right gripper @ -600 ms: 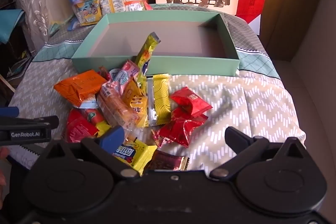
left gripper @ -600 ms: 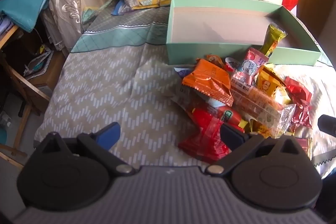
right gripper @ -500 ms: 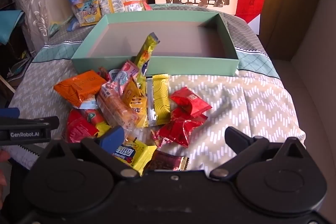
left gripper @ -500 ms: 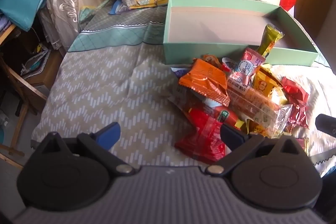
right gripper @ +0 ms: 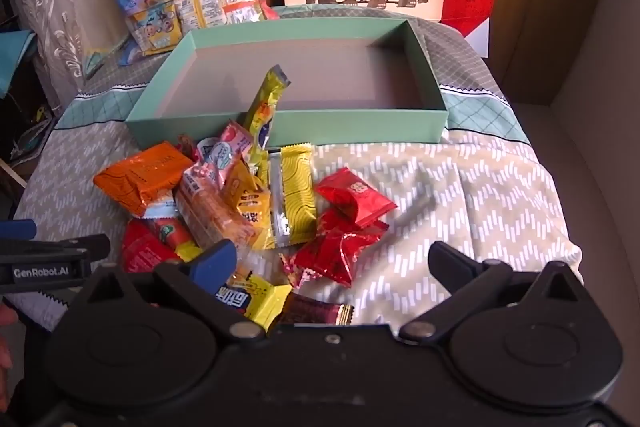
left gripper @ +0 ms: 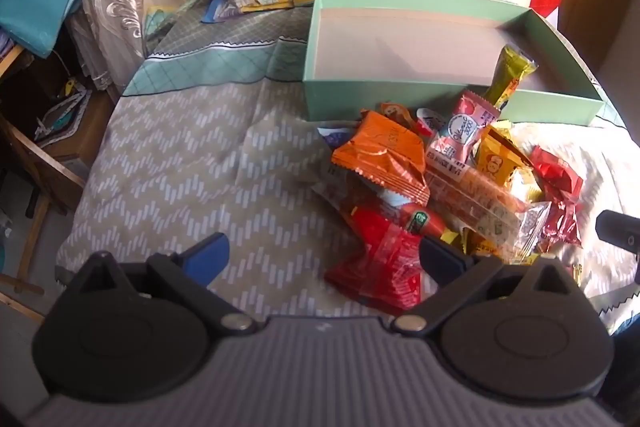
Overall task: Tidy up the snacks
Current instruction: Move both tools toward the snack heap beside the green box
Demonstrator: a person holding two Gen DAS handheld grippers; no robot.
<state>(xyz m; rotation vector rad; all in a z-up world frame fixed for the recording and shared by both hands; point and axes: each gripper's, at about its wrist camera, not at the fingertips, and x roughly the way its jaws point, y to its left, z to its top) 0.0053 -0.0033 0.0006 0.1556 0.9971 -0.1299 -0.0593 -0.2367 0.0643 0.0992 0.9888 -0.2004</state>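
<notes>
Near the middle of the cloth-covered table (right gripper: 460,187), a heap of foil and plastic snack packets (right gripper: 248,203) lies just in front of the shallow mint-green cardboard box (right gripper: 360,125), whose grey floor holds nothing that shows. A yellow stick-shaped sachet (right gripper: 264,107) leans upright against the box's near wall, its tip poking above the rim. An orange foil packet (left gripper: 380,157) sits on the pile's left side and crumpled red foil wrappers (right gripper: 344,251) on its right.

The left gripper (left gripper: 324,255) hangs over the table's near edge with its fingers spread wide and nothing between them; a red plastic pouch (left gripper: 380,267) lies just ahead of its right finger. The right gripper (right gripper: 332,263) is likewise spread wide and holds nothing, poised above a yellow packet with blue lettering (right gripper: 248,297) and a dark brown wrapper (right gripper: 316,311).

The packets overlap and look slippery, so a pinch on one would probably drag or tip its neighbours, and those at the near edge could slide off the table. The leaning sachet may topple if the heap is nudged. Thin foil may also crumple and slip out of a wide grasp.

Both gripper bodies cover the table's near edge, so packets there are cut off. Sun glare washes out the left view's right side, and the lower layers of the pile cannot be made out.
</notes>
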